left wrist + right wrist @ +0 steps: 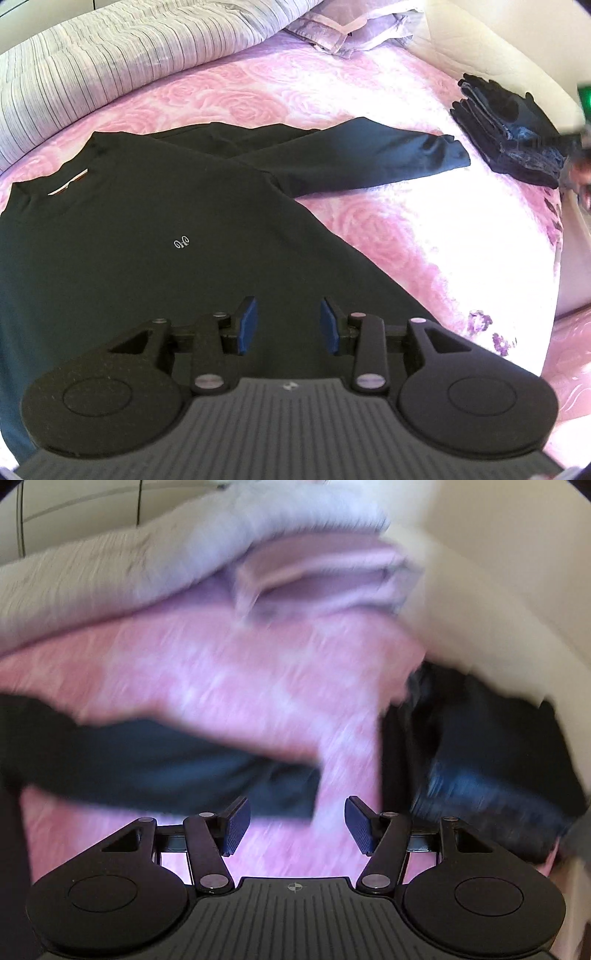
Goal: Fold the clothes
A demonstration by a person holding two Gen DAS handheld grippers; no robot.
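Dark clothing lies on a bed covered by a pink rose-patterned sheet (369, 92). A black long-sleeved shirt (147, 229) is spread flat across the near left part of the bed, its collar and a white neck label (68, 182) turned toward the left edge and a small white logo (181, 243) on the chest. One sleeve (369, 158) stretches out to the right over the sheet, its cuff stopping just short of a stack of folded dark clothes (517, 129) at the bed's far right edge, against a cream-colored wall or headboard.

Bedding is heaped along the far side: a striped grey-white duvet (110, 55) toward the far left corner and a pale lilac pillow (332, 33) beside it.

The left gripper (288, 325) hovers over the lower body of the shirt, its blue-padded fingers (247, 325) parted with nothing between them.

The right-wrist view is heavily motion-blurred. The right gripper (297, 825) also stands with its fingers (236, 825) spread wide and empty, above bare pink sheet (221, 664). The shirt sleeve (166, 768) crosses from the left, its cuff ending just beyond the left finger, and the folded stack (480, 757) sits to the right, near the bed's edge. The blurred duvet (110, 576) and pillow (325, 572) fill the far side.
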